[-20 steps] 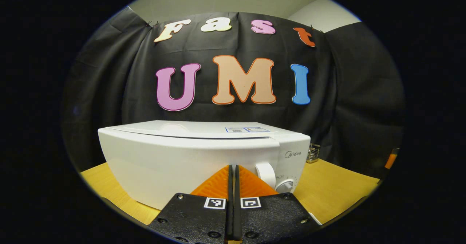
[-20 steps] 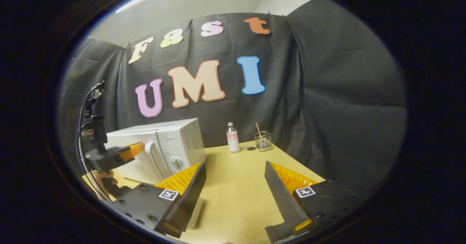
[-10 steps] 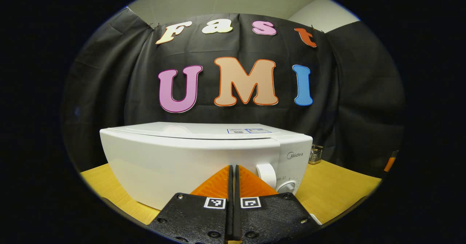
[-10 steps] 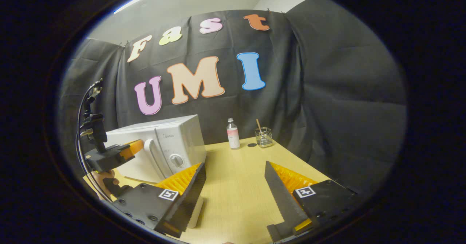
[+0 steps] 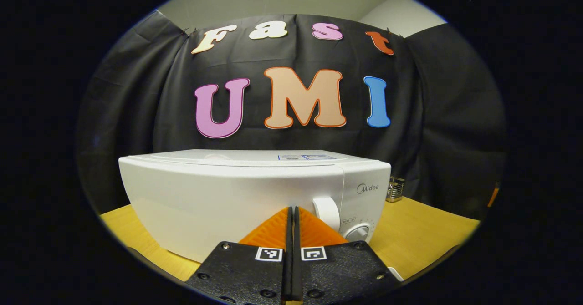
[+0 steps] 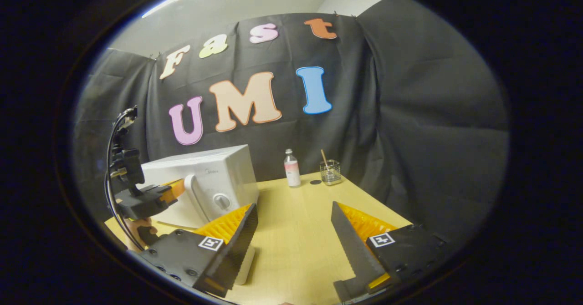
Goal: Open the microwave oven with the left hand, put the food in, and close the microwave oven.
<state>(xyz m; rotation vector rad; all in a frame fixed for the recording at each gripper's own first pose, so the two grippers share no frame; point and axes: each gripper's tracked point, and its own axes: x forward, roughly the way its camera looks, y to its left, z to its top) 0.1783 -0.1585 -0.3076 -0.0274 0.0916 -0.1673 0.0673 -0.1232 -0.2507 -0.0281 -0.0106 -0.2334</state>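
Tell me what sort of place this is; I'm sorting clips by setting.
Likely a staged recording booth, not a real kitchen: black cloth wall, a microwave on a bare wooden table, and a hand-held claw nearby.

A recording booth: black cloth wall point(image 6: 410, 114) behind a wooden table point(image 6: 296, 232).

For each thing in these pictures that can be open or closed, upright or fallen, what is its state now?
microwave oven: door closed.
left gripper: shut, holding nothing, in front of the door.
right gripper: open, empty, above the table.
bottle: upright, capped.
glass jar: upright, a stick inside.
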